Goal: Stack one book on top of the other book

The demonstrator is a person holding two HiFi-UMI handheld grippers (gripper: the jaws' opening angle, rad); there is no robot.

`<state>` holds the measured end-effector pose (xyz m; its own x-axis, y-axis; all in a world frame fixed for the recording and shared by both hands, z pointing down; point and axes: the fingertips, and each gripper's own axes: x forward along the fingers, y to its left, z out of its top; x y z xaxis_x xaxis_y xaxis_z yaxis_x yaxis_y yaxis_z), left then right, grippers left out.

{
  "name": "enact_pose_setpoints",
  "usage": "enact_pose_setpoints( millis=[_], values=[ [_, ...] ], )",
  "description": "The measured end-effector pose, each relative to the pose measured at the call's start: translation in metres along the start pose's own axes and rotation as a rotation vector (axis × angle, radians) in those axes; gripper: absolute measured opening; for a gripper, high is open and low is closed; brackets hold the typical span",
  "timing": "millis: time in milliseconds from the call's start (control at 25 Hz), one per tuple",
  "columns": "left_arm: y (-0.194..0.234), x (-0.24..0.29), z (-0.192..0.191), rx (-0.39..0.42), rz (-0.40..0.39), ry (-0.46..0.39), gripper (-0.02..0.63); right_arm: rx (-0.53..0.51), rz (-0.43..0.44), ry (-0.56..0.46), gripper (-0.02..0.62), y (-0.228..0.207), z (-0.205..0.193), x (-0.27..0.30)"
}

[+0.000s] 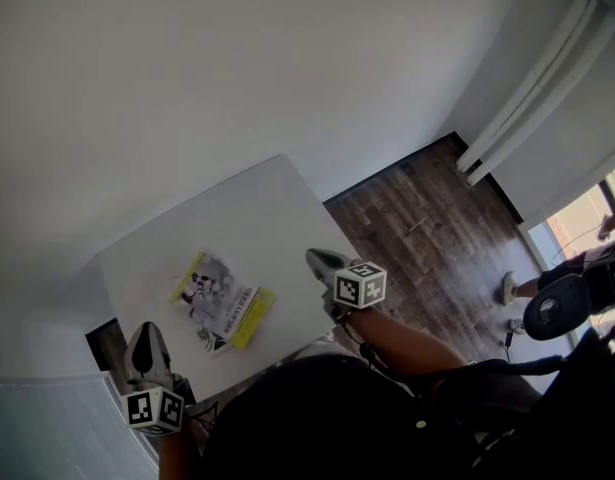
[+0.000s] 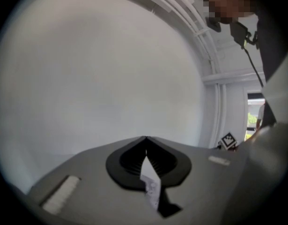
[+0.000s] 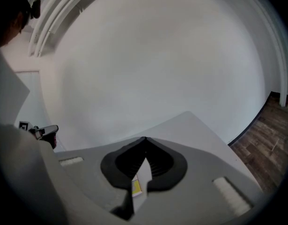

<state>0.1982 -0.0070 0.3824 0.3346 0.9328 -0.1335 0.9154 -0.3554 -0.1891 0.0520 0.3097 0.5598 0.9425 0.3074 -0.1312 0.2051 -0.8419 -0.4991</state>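
White table (image 1: 257, 208) at frame centre. Only one pile of books (image 1: 219, 303) is seen on it, lower left of centre. A grey-white cover lies over a yellow edge, so the stack is judged made, though two volumes cannot be told apart for certain. Left claw (image 1: 147, 346), lower left, and right claw (image 1: 325, 262), centre, are both fully closed, empty and apart from the pile. Next: only an alignment check is judged needed.

Left tongs (image 2: 146, 138) closed together before a white wall (image 2: 111, 69).
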Motion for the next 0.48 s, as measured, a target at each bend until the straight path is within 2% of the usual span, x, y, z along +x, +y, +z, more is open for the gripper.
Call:
enact_pose_setpoints(
  millis=[480],
  values=[
    [0.018,-0.007,-0.016,-0.034,-0.056,0.022,0.006,0.003,-0.028,-0.016,0.002,0.027,-0.013,-0.004]
  ],
)
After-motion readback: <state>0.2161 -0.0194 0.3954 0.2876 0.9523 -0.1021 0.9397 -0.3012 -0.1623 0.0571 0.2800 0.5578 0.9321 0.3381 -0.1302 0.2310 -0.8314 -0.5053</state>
